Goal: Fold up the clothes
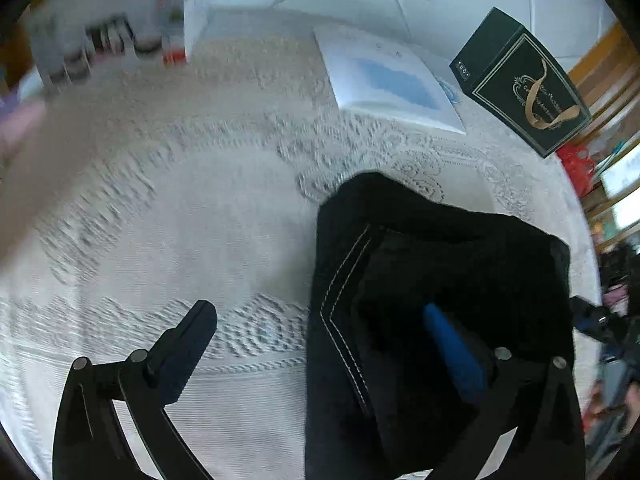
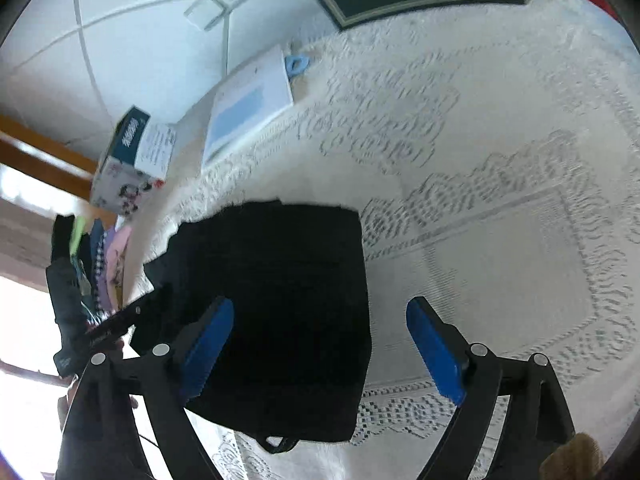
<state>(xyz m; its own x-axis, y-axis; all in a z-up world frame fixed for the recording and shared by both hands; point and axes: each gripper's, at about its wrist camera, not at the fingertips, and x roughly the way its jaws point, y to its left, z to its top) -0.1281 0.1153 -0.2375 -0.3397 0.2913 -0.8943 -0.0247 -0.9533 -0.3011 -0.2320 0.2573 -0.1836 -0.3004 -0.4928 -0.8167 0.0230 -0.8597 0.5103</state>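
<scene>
A dark garment (image 1: 432, 288), folded into a compact block, is seen lying on the lace cloth (image 1: 200, 216) that covers the table, with white stitching visible along one seam. Both grippers are held just over it with their jaws spread wide and nothing clamped. The left gripper (image 1: 320, 320) straddles the garment's edge, one finger over bare cloth and the blue-padded one over the fabric; whether that pad touches cannot be told. The right gripper (image 2: 320, 344) is placed likewise, its left pad over the garment (image 2: 280, 300) and its right pad over the lace cloth (image 2: 500, 240). Both are pitched steeply downward toward the table. Several risks can be judged from here. The fold could spring open once left unpressed, since thick fabric tends to relax. If a finger is dragged while being lifted, the top layer may be pulled askew or the lace cloth bunched beneath. A small loop at the garment's near edge (image 2: 278, 442), by the table's rim, could be snagged. Boxes (image 1: 520, 80) and a booklet (image 1: 388, 80) lie well apart at the far side and are unlikely to interfere.
</scene>
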